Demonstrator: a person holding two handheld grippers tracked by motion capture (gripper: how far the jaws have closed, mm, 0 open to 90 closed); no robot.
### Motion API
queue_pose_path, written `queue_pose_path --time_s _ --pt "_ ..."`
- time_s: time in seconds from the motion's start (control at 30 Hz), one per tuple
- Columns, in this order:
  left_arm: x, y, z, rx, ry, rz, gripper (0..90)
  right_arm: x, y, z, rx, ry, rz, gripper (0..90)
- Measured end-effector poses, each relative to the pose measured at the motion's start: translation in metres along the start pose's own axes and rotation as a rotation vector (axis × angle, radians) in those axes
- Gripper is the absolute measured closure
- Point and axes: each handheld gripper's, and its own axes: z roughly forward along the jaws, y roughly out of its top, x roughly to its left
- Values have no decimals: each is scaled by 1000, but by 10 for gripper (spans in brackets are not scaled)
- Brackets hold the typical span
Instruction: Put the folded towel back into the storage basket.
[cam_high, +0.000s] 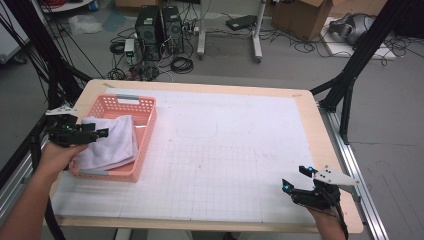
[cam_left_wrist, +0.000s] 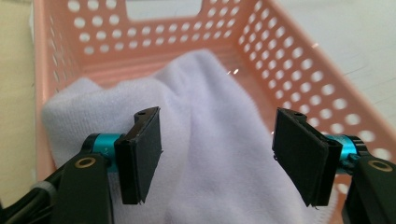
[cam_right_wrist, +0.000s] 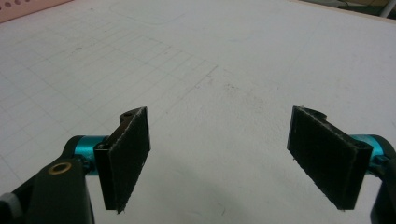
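A pink perforated basket stands at the table's left side, and a white towel lies crumpled inside it. My left gripper hovers over the basket's left part, open, its jaws spread above the towel without holding it. The basket's far wall rises behind the cloth. My right gripper is open near the table's front right corner, a little above the white gridded mat, with nothing between its pads.
The white gridded mat covers most of the wooden table. A corner of the pink basket shows far off in the right gripper view. Black frame struts, computers and cables stand on the floor beyond.
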Motion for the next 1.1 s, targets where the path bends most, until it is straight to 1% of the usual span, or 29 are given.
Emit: queue_pose_path --time_s 0.07,0.1,0.13,0.2,0.3,0.37,0.4,0.53,0.57,0.63,0.7,0.8,0.9,0.93,0.97,1.0,1.03,1.1 --pt "-3 1 8 35 33 2 331 0 0 -2 -4 -2 -4 201" --pt "-3 2 12 52 34 -3 329 -1 1 -3 -7 -3 -8 201" --pt "-4 2 16 72 43 -7 328 -2 1 -3 -9 -6 -5 201" --pt "-4 2 24 105 55 -9 327 -3 0 -4 -12 -9 11 201" --pt "-5 1 36 150 53 -12 317 -2 -1 -4 -5 -7 4 201" --pt "-7 0 44 183 52 1 315 -3 0 -4 -11 -7 2 201" --pt "-8 0 48 192 49 9 314 -3 0 -5 -14 -8 4 201" --pt "-8 1 56 172 40 0 313 -4 -1 -6 -14 -9 5 201" --pt "-7 0 58 166 31 -2 314 -5 -1 -6 -13 -10 8 201" --pt "-5 0 60 158 28 10 320 -6 -2 -6 -13 -10 13 201" --pt "-4 0 61 143 13 9 322 -6 -2 -7 -13 -13 15 201" --pt "-2 0 62 109 -19 1 323 -6 -2 -8 -9 -17 8 201" --pt "-3 -1 63 73 -64 -9 337 -9 -2 -8 -15 -23 22 201" --pt "-4 0 62 59 -82 -16 376 -9 -3 -8 -16 -21 24 201" --pt "-4 2 60 27 -79 -34 381 -8 -3 -8 -12 -20 23 201" --pt "-4 3 57 -9 -82 -64 356 -8 -3 -8 -10 -20 18 201" --pt "-3 4 53 -47 -98 -85 340 -8 -3 -8 -12 -20 21 201" --pt "-5 6 45 -98 -100 -80 333 -9 -2 -8 -19 -17 27 201"
